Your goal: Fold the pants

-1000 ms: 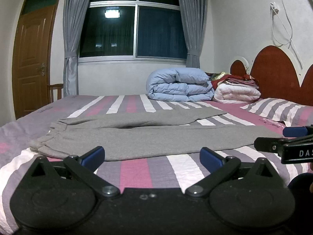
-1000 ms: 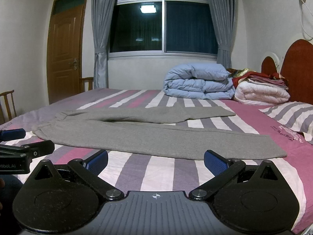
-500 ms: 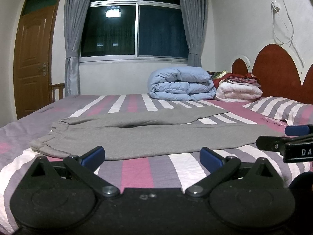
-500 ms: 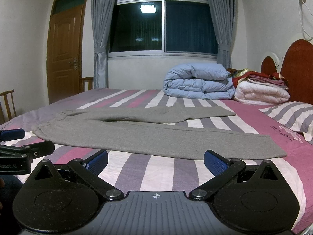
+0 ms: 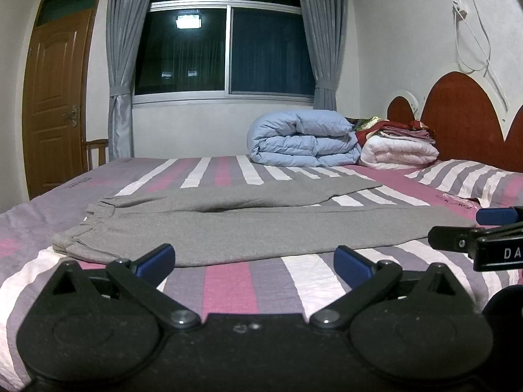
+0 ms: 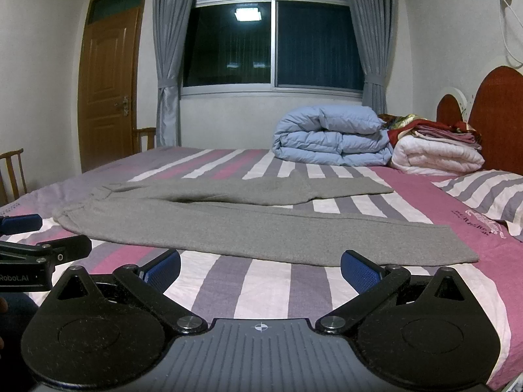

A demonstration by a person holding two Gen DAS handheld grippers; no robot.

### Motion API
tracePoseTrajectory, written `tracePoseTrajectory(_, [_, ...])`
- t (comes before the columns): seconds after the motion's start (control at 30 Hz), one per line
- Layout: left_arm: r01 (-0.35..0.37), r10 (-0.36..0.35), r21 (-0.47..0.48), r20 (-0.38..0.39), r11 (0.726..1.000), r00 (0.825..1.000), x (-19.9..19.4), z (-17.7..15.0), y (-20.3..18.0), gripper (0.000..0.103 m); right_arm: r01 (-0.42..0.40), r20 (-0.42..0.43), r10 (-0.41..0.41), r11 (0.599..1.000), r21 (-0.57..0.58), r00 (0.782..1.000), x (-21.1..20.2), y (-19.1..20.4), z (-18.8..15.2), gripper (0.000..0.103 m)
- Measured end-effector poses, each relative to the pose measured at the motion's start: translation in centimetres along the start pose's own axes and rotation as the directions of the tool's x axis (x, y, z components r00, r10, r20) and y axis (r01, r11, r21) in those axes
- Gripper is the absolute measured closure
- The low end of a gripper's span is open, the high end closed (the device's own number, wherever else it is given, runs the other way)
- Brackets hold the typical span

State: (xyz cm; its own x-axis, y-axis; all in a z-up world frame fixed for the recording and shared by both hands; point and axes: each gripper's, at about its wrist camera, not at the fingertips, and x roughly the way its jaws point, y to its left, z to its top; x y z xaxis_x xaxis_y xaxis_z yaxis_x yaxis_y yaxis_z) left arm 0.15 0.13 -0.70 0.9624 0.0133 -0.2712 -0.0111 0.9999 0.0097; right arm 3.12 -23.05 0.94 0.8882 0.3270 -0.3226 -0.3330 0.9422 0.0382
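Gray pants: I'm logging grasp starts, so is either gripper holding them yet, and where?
Nothing is held. The left gripper and right gripper are open, short of the gray pants.

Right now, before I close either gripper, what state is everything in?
Left gripper: open, empty, short of the pants.
Right gripper: open, empty.
Grey pants: unfolded, flat on the bed, legs apart.
Blue duvet: folded.
White quilt: folded.
Door: shut.
Curtains: drawn back, tied.
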Motion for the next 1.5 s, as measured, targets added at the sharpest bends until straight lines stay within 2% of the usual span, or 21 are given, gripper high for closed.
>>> tracePoseTrajectory(1.5, [-0.002,0.002,0.003,-0.003,1.000,1.000,0.37,-0.25,0.06,0.006,-0.001,-0.002,0.001,1.000,-0.005,1.000,0.05,0.19,-0.37,0.000])
